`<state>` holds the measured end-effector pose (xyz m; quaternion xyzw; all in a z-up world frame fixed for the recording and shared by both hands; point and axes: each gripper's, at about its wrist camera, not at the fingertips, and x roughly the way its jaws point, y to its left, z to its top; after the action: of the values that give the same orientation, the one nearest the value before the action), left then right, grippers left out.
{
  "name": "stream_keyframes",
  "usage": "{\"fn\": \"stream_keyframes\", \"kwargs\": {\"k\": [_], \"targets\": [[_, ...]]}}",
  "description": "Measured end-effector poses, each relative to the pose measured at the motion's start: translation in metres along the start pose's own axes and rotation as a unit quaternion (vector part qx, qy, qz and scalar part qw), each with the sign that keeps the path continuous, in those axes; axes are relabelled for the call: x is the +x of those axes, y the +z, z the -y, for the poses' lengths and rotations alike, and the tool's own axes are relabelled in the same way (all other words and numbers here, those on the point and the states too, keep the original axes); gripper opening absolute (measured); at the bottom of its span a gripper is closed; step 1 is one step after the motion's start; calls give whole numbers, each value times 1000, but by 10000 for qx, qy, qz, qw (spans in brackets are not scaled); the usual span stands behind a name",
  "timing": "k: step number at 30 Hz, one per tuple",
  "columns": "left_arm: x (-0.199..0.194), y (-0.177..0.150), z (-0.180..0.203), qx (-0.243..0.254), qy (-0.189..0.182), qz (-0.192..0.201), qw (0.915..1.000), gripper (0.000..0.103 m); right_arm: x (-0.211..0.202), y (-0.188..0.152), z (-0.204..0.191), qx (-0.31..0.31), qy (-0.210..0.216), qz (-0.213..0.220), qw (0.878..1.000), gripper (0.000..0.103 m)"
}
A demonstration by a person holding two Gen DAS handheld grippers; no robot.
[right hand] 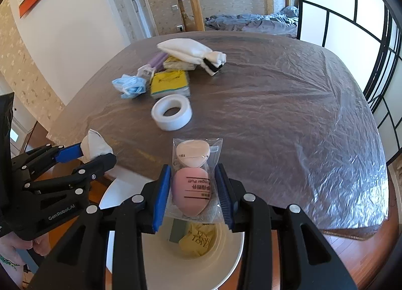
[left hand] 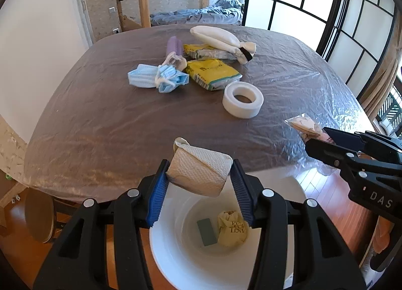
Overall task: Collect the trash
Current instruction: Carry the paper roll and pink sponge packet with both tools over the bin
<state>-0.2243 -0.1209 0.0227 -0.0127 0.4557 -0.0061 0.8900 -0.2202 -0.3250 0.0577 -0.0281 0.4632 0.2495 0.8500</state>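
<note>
My left gripper (left hand: 199, 184) is shut on a folded white paper towel wad (left hand: 198, 170) and holds it above a white bin (left hand: 176, 259) beside the table's near edge. My right gripper (right hand: 192, 194) is shut on a clear packet of pink and white makeup puffs (right hand: 192, 179), also above the bin (right hand: 233, 259). Inside the bin lie a crumpled yellow wrapper (left hand: 232, 229) and a small green card (left hand: 206, 232). The right gripper and its packet (left hand: 305, 126) show at the right of the left wrist view. The left gripper (right hand: 96, 152) shows at the left of the right wrist view.
On the plastic-covered brown table (left hand: 100, 114) lie blue face masks (left hand: 157, 77), a purple bottle (left hand: 174, 47), yellow packets (left hand: 213, 72), a white pouch (left hand: 221, 40) and a white tape roll (left hand: 242, 99). A round stool (left hand: 39, 217) stands at the table's left. A bed and window screens are behind.
</note>
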Motion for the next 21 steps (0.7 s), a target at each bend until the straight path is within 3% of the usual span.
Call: {"fn": "stream_keyframes", "kwargs": {"k": [12,21], "targets": [[-24,-33,-14,345,-239,-37,9991,51,-16,-37,-46,287,-213,26,9994,36],[-23,-62,-15,458,-403,-289,9977,51,-13,-74,-59,552,-333,-260,9976,36]]}}
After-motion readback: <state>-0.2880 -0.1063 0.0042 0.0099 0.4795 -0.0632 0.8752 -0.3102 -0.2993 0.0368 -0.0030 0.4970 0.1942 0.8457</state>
